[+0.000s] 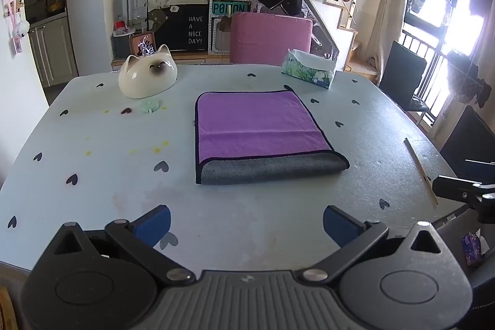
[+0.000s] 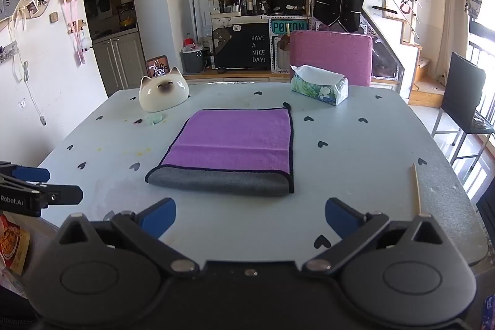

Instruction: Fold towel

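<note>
Lying flat, folded towel (image 1: 260, 132), grey fold edge toward both open tongs (image 1: 246, 225).

left gripper (image 1: 246, 225): black frame, blue pads, silver screws | right gripper (image 2: 250, 217): same black build, blue pads, ribbed grey centre

Left gripper (image 1: 246, 223) jaws spread wide and empty, right gripper (image 2: 250, 215) likewise wide apart, both level, side by side

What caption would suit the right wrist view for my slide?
Open right claw above the heart-patterned table, facing a folded purple-and-grey microfibre towel.
</note>
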Motion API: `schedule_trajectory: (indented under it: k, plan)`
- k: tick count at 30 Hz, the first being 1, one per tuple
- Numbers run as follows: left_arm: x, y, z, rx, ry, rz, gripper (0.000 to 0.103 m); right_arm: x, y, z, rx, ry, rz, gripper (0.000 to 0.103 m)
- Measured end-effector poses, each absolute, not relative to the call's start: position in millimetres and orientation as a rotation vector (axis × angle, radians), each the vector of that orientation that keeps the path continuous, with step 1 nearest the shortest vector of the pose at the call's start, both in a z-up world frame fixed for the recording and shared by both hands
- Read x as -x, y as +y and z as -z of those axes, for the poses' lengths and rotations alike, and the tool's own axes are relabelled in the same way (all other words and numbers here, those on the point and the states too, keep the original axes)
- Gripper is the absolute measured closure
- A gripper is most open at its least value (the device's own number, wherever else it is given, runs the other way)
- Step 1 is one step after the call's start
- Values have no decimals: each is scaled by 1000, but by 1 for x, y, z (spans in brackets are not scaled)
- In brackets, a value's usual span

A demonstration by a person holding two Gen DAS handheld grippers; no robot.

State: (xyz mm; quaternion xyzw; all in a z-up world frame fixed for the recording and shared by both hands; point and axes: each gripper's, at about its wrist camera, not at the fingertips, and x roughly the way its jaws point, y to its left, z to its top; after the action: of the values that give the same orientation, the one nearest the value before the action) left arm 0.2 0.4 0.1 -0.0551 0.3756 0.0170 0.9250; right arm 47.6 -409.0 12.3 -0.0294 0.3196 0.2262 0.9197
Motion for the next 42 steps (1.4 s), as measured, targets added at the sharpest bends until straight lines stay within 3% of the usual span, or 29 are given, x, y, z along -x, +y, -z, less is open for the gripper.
schedule_trajectory:
  k: [42]
  plan:
    - [0,0,0,107,764,-35,0,-48,-408,-13,60,656,-465,0]
